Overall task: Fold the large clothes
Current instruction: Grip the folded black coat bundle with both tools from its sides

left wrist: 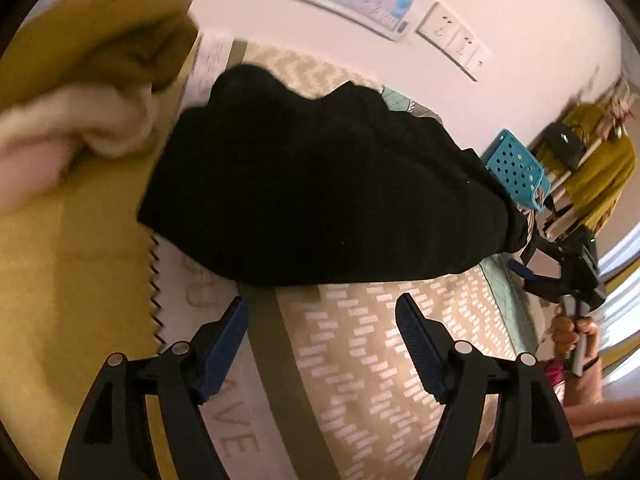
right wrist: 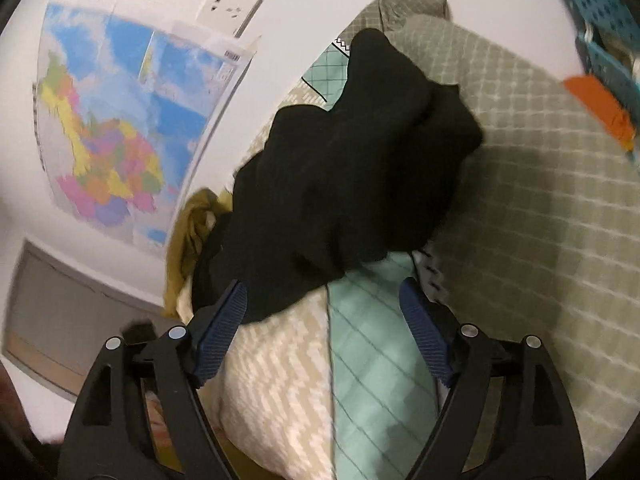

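Observation:
A black garment [left wrist: 320,184] lies bunched in a heap on the patterned bedding [left wrist: 380,352]. My left gripper [left wrist: 322,320] is open and empty, just short of the garment's near edge. In the right wrist view the same black garment [right wrist: 344,184] lies piled ahead. My right gripper [right wrist: 324,304] is open and empty, its left finger close to the garment's lower edge. The right gripper also shows in the left wrist view [left wrist: 560,264] at the garment's right end, held by a hand.
A mustard cloth [left wrist: 80,280] and a cream fleece bundle [left wrist: 80,128] lie left of the garment. A teal perforated basket [left wrist: 516,168] stands at the right. A grey checked pillow [right wrist: 532,200] lies beside the garment. A map poster [right wrist: 120,128] hangs on the wall.

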